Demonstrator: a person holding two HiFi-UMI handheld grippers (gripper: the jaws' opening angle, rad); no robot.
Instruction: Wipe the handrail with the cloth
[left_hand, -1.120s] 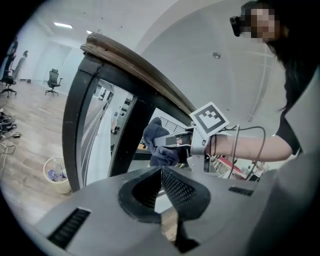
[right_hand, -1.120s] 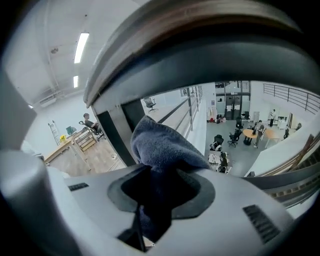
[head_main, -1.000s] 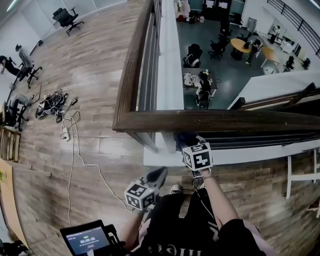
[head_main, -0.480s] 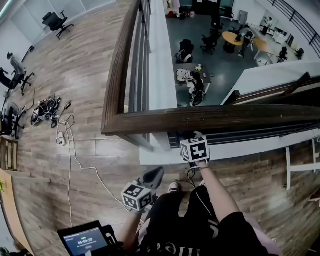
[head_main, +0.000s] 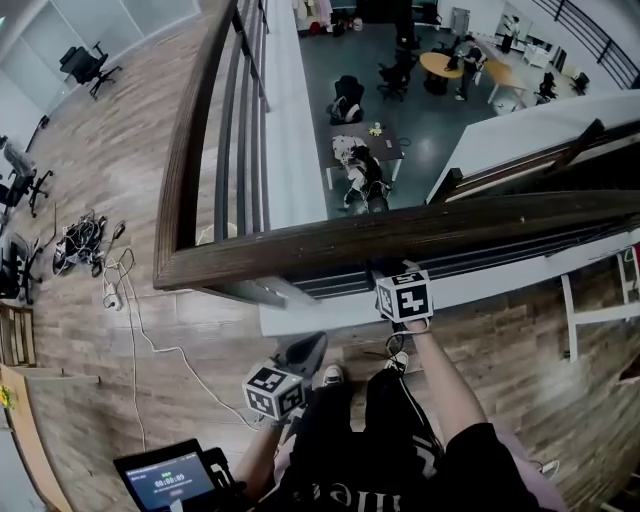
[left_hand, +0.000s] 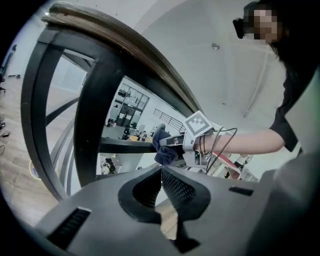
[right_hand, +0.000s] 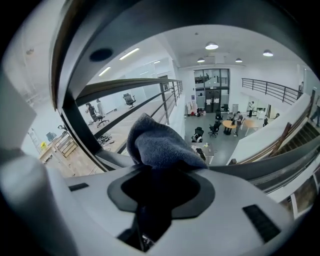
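Handrail (head_main: 300, 245): dark wood, two lengths meeting at a corner on the person's left. The near length runs across in front of the person, left to right, rising slightly toward the right. The other runs straight away from the corner, along the edge of the wood floor (head_main: 110, 130). Black bars stand under both.

Cloth (right_hand: 160, 145): one, blue-grey and bunched. It pokes out ahead of the right gripper (right_hand: 161, 172), whose fingers are clamped on it. The bunched end points forward and up at the near length of rail. From the left gripper view the cloth (left_hand: 162, 147) sits just beneath that rail. Whether it touches the wood I cannot tell.

Right gripper in the head view (head_main: 404, 297): the marker cube is just on the near side of the rail, right of the person's middle. Its tip is tucked under the rail's edge and hidden there.

Left gripper (left_hand: 161, 172): fingers pressed together, nothing between them. It is held low by the hip, well apart from the rail, with its nose angled up toward the right gripper.

Count: two grippers, two marker cubes, one cloth.

Elsewhere: a tablet (head_main: 165, 480) with a lit screen at the person's lower left. One tangle of cables (head_main: 85, 240) lies on the wood floor. A round table (head_main: 445, 65) stands on the lower level beyond the rail.
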